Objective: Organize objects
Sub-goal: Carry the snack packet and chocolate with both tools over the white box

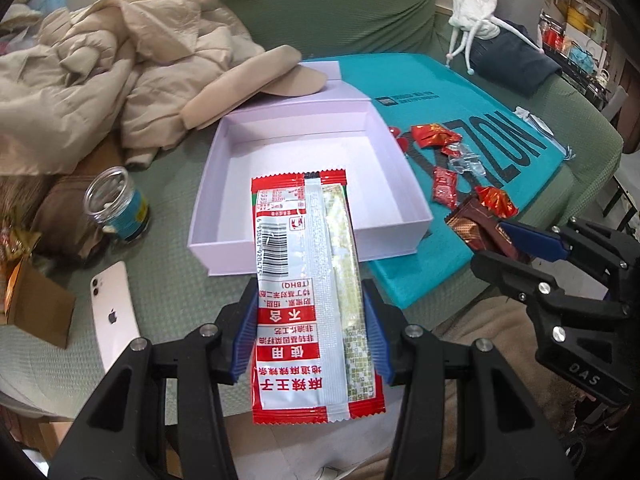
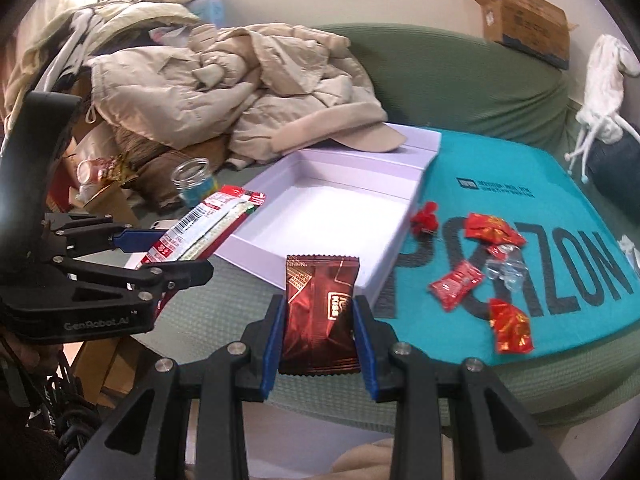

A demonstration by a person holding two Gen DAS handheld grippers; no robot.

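My left gripper (image 1: 310,316) is shut on a long red and white snack packet (image 1: 308,280), held over the near edge of an open, empty lilac box (image 1: 304,152). My right gripper (image 2: 318,320) is shut on a dark red foil packet (image 2: 320,316), just in front of the box (image 2: 340,208). Each gripper shows in the other's view: the right gripper (image 1: 532,248) and the left gripper (image 2: 160,252). Several red wrapped candies (image 2: 492,232) and a clear wrapper (image 2: 506,270) lie on a teal cloth bag (image 2: 520,184) right of the box.
A beige jacket (image 1: 120,72) and cap (image 1: 280,72) lie behind the box on a green sofa (image 1: 340,8). A glass jar (image 1: 116,204) and a white phone (image 1: 114,316) lie left of it. A cardboard box (image 2: 524,20) sits on the sofa back.
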